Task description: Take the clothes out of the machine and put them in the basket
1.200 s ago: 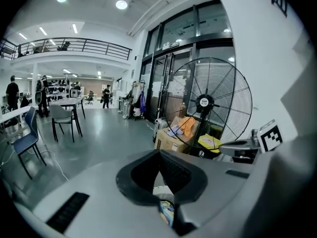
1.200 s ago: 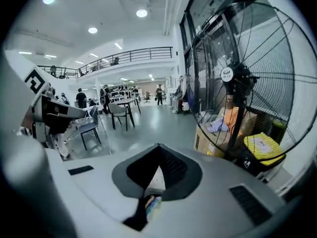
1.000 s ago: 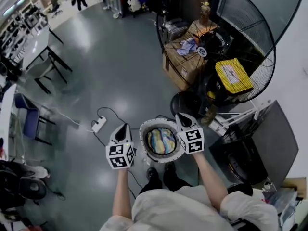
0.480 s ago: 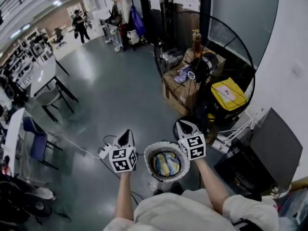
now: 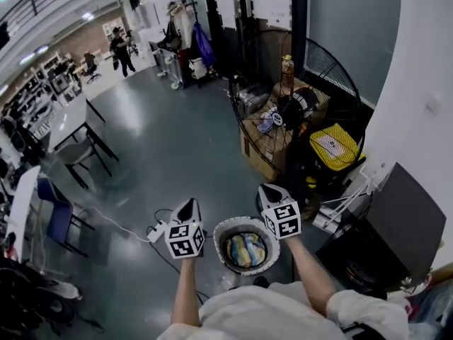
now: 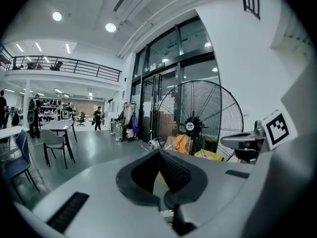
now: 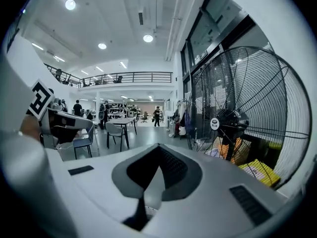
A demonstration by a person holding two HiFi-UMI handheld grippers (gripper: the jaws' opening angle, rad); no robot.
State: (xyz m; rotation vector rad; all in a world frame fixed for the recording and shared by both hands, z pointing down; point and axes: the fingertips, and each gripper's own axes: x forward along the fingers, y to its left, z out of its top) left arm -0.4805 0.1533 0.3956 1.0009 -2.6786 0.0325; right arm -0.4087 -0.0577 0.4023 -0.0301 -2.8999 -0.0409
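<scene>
Round, perforated white basket, crumpled striped clothes inside, is clenched by jaws: left gripper at nine o'clock, right gripper at three.

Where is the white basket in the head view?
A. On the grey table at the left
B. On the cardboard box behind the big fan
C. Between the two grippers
C: the basket, with colourful clothes inside, is between the left gripper and the right gripper.
</scene>
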